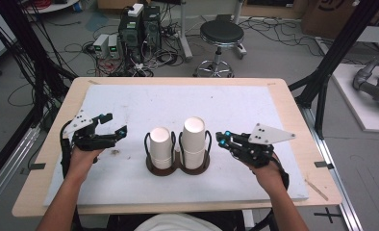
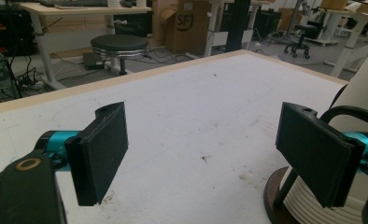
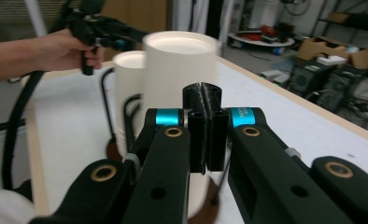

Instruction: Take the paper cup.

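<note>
The left hand-held gripper hovers with jaws spread wide and empty; the right hand-held gripper has its jaws pressed together on nothing. Between them, mid-counter, two white paper-cup stacks stand upright in a dark two-ring holder, the right stack taller. Bare white counter lies all around. The left gripper view cuts off the nearer stack.
</note>
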A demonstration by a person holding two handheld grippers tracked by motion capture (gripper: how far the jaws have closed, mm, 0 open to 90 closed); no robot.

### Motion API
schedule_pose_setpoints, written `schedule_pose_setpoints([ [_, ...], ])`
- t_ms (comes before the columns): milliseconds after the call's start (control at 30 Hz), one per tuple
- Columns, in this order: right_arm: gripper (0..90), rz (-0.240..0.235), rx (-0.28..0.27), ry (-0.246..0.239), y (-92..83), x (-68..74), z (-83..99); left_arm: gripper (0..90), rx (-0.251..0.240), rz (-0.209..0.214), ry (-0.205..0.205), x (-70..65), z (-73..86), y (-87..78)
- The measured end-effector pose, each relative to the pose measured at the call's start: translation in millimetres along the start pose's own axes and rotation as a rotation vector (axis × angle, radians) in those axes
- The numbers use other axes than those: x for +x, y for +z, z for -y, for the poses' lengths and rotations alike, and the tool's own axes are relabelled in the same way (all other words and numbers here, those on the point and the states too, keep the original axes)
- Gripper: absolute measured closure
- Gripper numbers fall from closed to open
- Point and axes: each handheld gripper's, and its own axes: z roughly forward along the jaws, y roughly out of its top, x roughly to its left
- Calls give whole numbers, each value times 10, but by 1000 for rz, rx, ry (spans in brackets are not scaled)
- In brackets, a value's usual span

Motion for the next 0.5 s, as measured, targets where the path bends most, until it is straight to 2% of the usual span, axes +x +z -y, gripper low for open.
schedule_pose_setpoints([
  [267, 885, -78, 25, -13, 355, 194, 69, 172, -5, -4, -4, -5, 6, -34],
  [500, 886, -114, 16, -44, 524, 293, 53, 173, -4, -4, 0, 0, 3, -29],
])
